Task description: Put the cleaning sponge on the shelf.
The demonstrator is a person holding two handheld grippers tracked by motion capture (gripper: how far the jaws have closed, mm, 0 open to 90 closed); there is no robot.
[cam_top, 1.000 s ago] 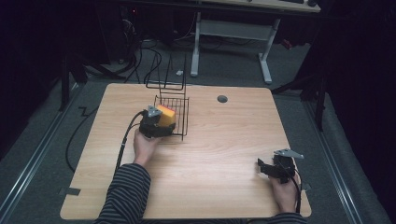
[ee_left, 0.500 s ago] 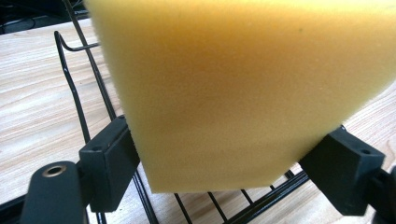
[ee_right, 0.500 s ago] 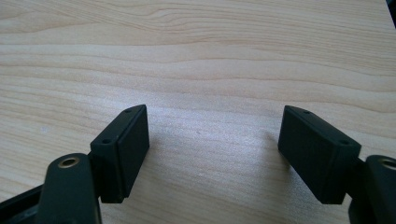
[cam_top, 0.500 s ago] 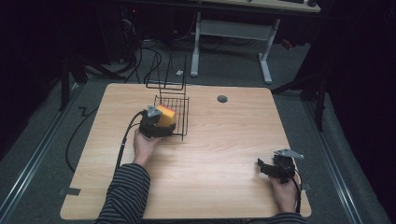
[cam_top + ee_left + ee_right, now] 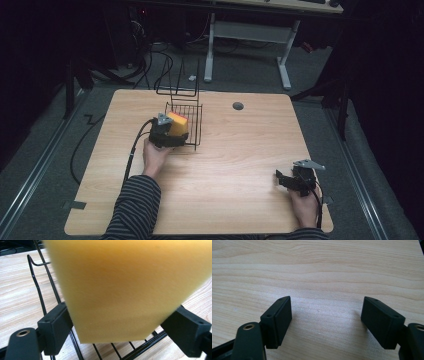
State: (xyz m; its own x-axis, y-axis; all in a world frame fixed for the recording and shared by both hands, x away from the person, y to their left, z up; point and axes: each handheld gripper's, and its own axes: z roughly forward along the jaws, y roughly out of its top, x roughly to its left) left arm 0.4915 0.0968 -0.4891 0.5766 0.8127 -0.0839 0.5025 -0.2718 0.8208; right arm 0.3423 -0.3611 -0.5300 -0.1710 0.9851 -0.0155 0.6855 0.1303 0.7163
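Note:
A yellow sponge (image 5: 178,121) with a red-orange top edge stands in a black wire basket (image 5: 196,126) at the table's middle left. My left gripper (image 5: 173,132) reaches into the basket from the near side. In the left gripper view the sponge (image 5: 125,290) sits between the two pads, which still touch and pinch its lower end over the basket wires (image 5: 37,285). The jaws have just been opening. My right gripper (image 5: 280,180) rests near the front right corner, open with nothing between its jaws (image 5: 325,315), only bare wood.
The wooden table (image 5: 240,150) has a round cable hole (image 5: 238,106) at the back centre. A taller wire frame (image 5: 177,85) rises behind the basket. Cables and a white desk frame (image 5: 247,32) lie on the floor beyond the far edge.

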